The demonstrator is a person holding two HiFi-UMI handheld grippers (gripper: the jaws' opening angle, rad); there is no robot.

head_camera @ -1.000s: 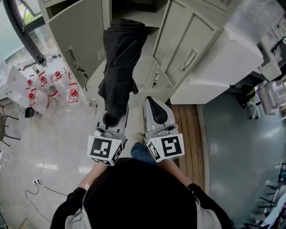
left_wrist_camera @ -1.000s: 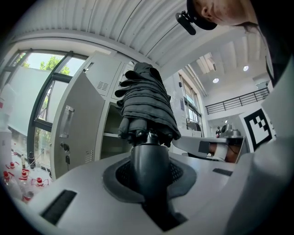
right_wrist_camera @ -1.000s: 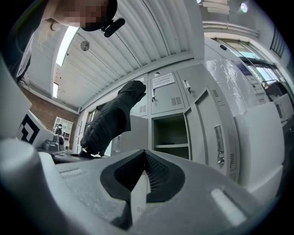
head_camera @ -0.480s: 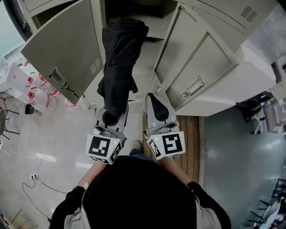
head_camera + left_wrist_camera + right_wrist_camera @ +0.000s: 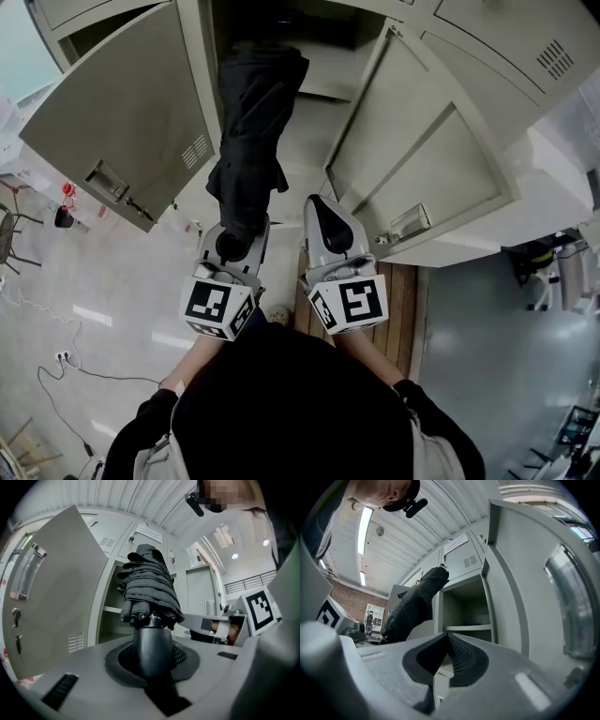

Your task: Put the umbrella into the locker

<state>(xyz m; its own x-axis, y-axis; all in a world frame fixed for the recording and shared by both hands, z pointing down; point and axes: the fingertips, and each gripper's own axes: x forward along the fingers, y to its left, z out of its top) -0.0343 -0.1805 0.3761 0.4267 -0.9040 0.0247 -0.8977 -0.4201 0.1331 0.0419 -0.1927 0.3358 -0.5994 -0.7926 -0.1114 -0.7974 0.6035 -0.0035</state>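
Left gripper (image 5: 234,246): clamped tight on the handle of the folded black fabric umbrella (image 5: 251,122).
Umbrella: pointing away from the person, far end right at the mouth of the open grey metal locker (image 5: 323,84).
Right gripper (image 5: 328,225): jaws pressed together, nothing between them, just beside the left one.

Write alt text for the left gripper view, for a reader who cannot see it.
The left gripper grips a folded black umbrella by its handle, pointing it at an open grey locker whose door stands open at the left.
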